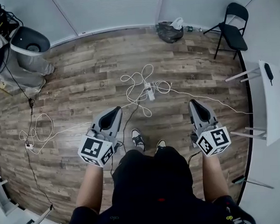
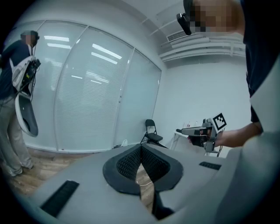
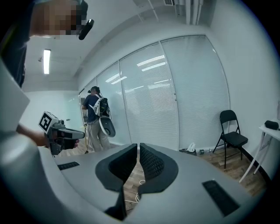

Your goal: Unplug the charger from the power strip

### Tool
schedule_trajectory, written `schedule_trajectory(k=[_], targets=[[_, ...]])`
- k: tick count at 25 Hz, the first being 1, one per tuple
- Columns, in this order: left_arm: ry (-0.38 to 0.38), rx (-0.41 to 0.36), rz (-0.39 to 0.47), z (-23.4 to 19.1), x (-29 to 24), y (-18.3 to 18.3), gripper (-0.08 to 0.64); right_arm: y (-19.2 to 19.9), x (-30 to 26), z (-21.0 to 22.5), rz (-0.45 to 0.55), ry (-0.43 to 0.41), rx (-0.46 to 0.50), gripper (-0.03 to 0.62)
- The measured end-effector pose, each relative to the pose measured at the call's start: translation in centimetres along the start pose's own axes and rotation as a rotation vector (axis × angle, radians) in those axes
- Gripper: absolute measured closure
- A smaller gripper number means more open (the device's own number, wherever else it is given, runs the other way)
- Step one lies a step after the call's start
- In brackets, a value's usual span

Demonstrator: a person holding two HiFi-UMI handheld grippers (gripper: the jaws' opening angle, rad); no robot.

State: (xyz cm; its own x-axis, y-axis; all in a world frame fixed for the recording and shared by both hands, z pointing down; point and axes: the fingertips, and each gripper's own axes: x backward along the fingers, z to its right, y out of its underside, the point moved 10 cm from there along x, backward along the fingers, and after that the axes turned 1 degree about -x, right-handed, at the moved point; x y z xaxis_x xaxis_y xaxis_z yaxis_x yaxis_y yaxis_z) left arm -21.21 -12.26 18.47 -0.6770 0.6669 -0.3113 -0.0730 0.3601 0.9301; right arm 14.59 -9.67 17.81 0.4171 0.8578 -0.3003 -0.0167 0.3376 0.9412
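left gripper [image 1: 113, 111]: the jaws are closed, the ribbed black pads meet at the tips, and nothing is between them. In the left gripper view only a sliver of floor shows through the gap lower down.
right gripper [image 1: 196, 104]: the jaws are closed to a thin slit and are empty. A strip of floor and a bit of white cable show behind them in the right gripper view.
position of the pair: they are held out in front of the person at either side of the body, well apart from each other, both above the floor and touching nothing.
power strip [image 1: 149, 91]: white, flat on the wood floor [image 1: 82, 89] ahead of the person. In the head view it lies between the two grippers and beyond them, apart from both.
charger: too small to pick out on the power strip.
white cable [image 1: 137, 79]: lies in loose loops around the power strip, with one run trailing right toward the table.
shoes [image 1: 138, 139]: on the floor, between the grippers and nearer than the power strip.
second cable [image 1: 38, 133]: coiled on the floor at the left.
other person [image 1: 27, 56]: stands at the far left by the glass wall.
folding chair [image 1: 232, 32]: black, at the far right corner.
table [image 1: 273, 102]: white, along the right edge.
dark bag [image 1: 168, 32]: on the floor against the far wall.
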Motion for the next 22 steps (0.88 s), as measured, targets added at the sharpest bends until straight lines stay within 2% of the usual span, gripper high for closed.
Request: schedule_trajectory(k=[7,13,17,22], targets=[[0.006,0.019,-0.024,-2.4,-6.8,2.2,0.540,3.6,-5.8,3.3,-0.076,-0.027,0.010,0.558],[-0.020,-0.007,-0.048,-2.6,-13.3,5.2,0.540,8.5,-9.6,8.7,-0.108,-0.032,-0.009,0.558],[0.004,-0.066,-0.052,-2.6,-19.0,10.4,0.540,13.4,-12.6,12.3,-0.132,-0.053,-0.003,0.558],[0.045,-0.082,-0.106,-4.6,-25.7,18.5,0.540,21.7,-17.1,15.5,-0.149,0.000,-0.027,0.558]])
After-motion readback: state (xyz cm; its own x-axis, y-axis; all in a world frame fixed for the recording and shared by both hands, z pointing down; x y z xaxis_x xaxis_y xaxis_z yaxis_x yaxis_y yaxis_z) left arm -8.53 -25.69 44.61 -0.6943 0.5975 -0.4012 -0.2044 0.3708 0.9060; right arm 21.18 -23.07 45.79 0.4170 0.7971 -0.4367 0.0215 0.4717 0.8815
